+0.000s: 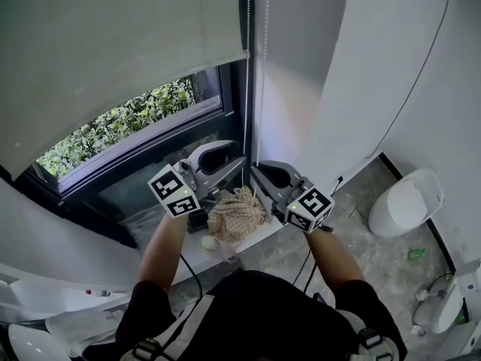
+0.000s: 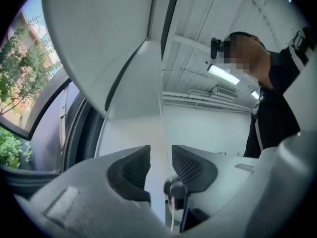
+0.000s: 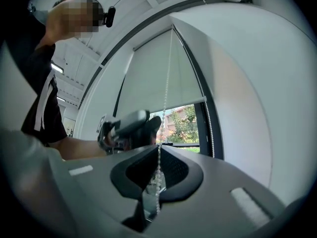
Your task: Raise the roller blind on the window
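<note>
Our shirt [image 1: 263, 314] fills 6 o'clock of the head view, forearms [image 1: 158, 254] reaching up from it. Past them the right gripper [image 3: 158, 167] pinches the chain [image 3: 166, 93] between pressed jaws; the left gripper [image 2: 161, 165], at its 9 o'clock, stands spread, clamping nothing. Beyond lies a cloth [image 1: 237, 213] on the sill [image 1: 225, 248]. Farthest, toward 11 o'clock, the blind [image 1: 113, 43] covers most of the window [image 1: 135, 126], baring only a low strip at the bottom. We judge the raising barely begun: many more pulls on the chain are left.
</note>
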A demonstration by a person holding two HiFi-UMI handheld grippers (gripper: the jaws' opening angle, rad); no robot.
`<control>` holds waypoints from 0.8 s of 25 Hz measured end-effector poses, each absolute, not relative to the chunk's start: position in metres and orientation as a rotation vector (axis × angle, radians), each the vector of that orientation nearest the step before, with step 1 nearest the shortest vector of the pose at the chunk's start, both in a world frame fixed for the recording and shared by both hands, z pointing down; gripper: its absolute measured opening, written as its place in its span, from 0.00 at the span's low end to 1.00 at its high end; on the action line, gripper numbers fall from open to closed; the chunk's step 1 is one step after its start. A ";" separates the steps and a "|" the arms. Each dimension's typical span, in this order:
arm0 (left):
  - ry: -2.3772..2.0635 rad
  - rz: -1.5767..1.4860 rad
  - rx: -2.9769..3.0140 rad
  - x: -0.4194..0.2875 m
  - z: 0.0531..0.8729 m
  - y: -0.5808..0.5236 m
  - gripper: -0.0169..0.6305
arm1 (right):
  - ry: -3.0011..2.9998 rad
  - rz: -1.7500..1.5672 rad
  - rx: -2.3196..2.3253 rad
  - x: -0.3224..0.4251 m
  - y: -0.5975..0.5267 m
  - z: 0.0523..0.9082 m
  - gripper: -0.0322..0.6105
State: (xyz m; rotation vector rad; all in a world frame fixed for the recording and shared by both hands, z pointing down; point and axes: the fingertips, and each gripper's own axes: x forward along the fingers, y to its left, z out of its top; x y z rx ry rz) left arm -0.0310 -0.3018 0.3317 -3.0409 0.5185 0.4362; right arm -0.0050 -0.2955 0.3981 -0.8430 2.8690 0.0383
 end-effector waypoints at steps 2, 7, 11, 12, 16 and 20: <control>0.442 0.501 -3.015 -0.022 0.300 -0.297 0.24 | 2.871 0.039 -0.837 -0.006 -0.293 0.397 0.08; 0.339 0.610 -2.979 -0.002 0.254 -0.291 0.24 | 2.885 0.049 -0.839 -0.008 -0.290 0.400 0.08; 0.306 0.696 -2.977 0.004 0.236 -0.285 0.24 | 2.879 0.041 -0.834 -0.009 -0.284 0.400 0.08; 0.299 0.709 -2.984 0.006 0.234 -0.285 0.24 | 2.876 0.043 -0.834 -0.009 -0.282 0.400 0.08; 0.291 0.728 -3.022 0.008 0.237 -0.286 0.20 | 2.867 0.048 -0.845 -0.005 -0.280 0.401 0.08; 0.419 0.636 -2.977 0.006 0.245 -0.292 0.05 | 2.820 0.045 -0.853 -0.004 -0.273 0.397 0.08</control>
